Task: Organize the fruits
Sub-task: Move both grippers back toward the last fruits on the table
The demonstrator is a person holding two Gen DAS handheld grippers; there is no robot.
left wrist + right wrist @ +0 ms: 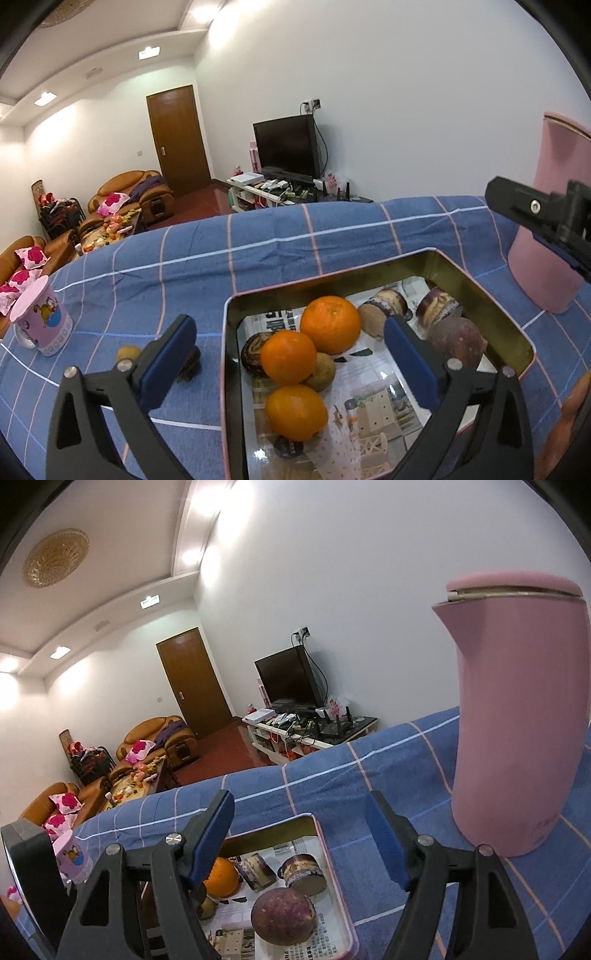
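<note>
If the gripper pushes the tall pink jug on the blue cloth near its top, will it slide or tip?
The pink jug is tall with a narrow base, so a high push would probably tip it. The soft blue cloth likely grips the base, making sliding less likely. Whether it is full cannot be told; its lid is shut.

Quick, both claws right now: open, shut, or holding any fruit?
Left claw: open wide, nothing held, above the oranges in the tin.
Right claw: open, nothing held, above the purple fruit.
</note>
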